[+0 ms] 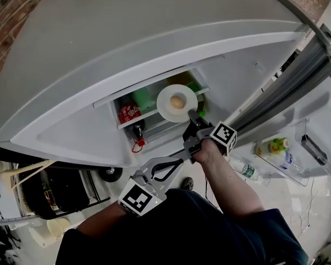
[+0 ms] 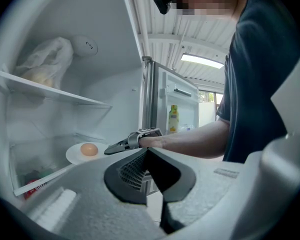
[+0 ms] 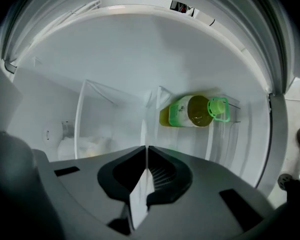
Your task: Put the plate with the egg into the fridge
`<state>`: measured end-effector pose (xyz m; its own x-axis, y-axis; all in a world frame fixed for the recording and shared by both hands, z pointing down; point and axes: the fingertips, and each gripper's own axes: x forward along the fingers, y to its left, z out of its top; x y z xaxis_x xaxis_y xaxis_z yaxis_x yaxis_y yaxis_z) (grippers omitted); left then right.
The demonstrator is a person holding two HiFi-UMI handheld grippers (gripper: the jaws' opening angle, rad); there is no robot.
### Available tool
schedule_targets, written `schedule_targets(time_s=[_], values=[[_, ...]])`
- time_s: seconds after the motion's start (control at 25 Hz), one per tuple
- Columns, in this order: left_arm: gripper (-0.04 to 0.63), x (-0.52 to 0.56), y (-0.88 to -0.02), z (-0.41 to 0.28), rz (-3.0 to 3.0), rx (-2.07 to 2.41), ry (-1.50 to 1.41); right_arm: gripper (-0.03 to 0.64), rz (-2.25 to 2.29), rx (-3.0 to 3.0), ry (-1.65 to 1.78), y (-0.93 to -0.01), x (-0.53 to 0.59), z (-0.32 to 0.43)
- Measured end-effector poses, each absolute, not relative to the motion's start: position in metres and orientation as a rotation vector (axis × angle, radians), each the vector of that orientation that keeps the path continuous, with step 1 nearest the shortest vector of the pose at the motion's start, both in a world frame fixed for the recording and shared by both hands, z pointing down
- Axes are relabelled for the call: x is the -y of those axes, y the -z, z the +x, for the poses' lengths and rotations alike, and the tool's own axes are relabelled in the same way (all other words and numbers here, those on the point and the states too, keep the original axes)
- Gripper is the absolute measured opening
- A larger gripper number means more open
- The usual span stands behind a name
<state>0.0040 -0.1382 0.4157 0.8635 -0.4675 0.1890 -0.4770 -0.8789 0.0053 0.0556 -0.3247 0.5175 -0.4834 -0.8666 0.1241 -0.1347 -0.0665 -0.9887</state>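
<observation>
1. Level and face up at frame centre, inside the open fridge [image 1: 99,48]: plate [image 1: 164,98].
2. Clamped on its lower-right rim: right gripper [image 1: 191,115].
3. Lying on it, long axis level: egg [image 1: 177,101].
4. Jaws pressed together, empty, lower centre: left gripper [image 1: 180,162].

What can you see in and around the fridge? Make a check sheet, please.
Surface: clear glass fridge shelf, plate over it; touching or not, cannot tell.
Job's things: round white plate carrying a brown egg.
Clutter: red cans, yellow bottle with green cap, white plastic bag.
Grippers: right gripper shut on the plate's rim; left gripper shut, empty.
Cables: nothing seen.
Surroundings: red brick wall; open white fridge door holding bottles.
</observation>
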Motion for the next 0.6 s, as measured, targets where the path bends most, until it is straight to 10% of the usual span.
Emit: schedule_targets(time_s=[0.6], values=[[0.005,0.141,-0.42,-0.004,2.943,0.788,-0.284,0.023,-1.109,-1.587,1.62,-0.527,0.353,0.039]])
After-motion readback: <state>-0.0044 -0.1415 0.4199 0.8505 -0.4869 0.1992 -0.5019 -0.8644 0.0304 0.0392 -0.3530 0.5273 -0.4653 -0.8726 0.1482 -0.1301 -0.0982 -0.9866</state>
